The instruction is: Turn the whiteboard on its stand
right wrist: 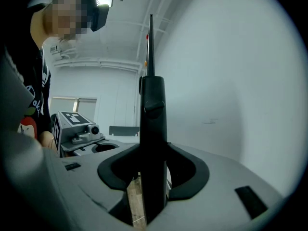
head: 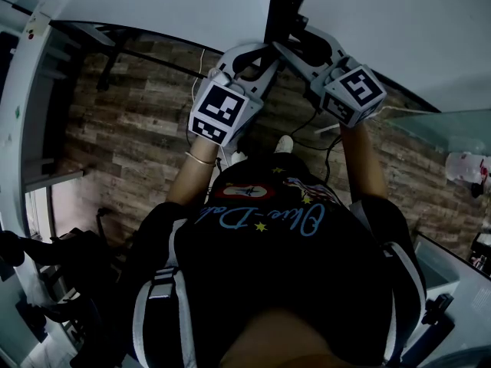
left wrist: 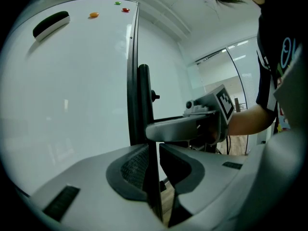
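Note:
The whiteboard [left wrist: 72, 90] fills the left of the left gripper view and the right of the right gripper view, its face [right wrist: 231, 105] bare. In the head view I see its dark side edge [head: 280, 6] end-on, straight ahead. My left gripper [left wrist: 155, 177] is shut on that thin edge, just in front of the black stand upright [left wrist: 144, 105]. From the other side, my right gripper [right wrist: 153, 177] is shut on the same edge, in line with the upright [right wrist: 153, 109]. Seen from the head camera, the left gripper [head: 257, 56] and the right gripper [head: 295, 41] meet at the edge.
A black eraser [left wrist: 50, 24] and small coloured magnets [left wrist: 94, 15] stick near the board's top. A locking knob [left wrist: 155, 96] sits on the upright. Wood-plank floor [head: 130, 129] with cables [head: 322, 129] lies below. A glass partition [head: 453, 121] stands right, dark equipment [head: 46, 282] lower left.

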Demonstrator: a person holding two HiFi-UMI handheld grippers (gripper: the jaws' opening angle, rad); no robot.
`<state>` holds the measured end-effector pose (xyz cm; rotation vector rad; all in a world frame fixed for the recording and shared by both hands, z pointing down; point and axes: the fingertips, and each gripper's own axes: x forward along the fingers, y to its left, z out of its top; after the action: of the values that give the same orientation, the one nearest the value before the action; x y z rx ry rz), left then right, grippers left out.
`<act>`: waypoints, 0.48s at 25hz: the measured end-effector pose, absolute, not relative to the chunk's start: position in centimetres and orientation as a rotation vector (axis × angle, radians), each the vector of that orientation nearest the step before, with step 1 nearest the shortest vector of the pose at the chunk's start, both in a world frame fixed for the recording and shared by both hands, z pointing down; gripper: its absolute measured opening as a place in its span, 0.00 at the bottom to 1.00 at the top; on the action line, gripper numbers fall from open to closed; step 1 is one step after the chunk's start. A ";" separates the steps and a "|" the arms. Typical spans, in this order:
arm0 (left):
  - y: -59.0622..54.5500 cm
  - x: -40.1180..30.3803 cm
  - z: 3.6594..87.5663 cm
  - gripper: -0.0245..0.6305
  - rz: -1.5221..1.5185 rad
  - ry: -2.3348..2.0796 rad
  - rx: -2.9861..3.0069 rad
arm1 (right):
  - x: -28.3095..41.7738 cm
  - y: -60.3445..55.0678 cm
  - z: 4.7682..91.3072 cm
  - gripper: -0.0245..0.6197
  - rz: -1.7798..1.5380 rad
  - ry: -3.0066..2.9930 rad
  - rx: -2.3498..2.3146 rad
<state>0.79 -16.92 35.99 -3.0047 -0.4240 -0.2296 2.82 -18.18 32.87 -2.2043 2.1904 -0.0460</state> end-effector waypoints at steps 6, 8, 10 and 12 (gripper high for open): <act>-17.0 0.7 35.9 0.17 -0.223 -0.415 -3.028 | 2.6 -18.2 32.6 0.32 -0.047 2.179 -2.220; -16.9 0.8 35.9 0.17 -0.227 -0.416 -3.023 | 2.6 -18.2 32.7 0.32 -0.041 2.189 -2.218; -16.9 0.8 35.9 0.17 -0.227 -0.419 -3.020 | 2.7 -18.2 32.7 0.32 -0.039 2.179 -2.212; -16.9 0.8 35.9 0.17 -0.221 -0.432 -3.022 | 2.7 -18.2 32.5 0.32 -0.033 2.166 -2.198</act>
<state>0.76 -16.91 35.85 -3.0215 -0.4321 -0.2206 2.69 -18.17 32.53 -2.1977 2.1663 -0.0335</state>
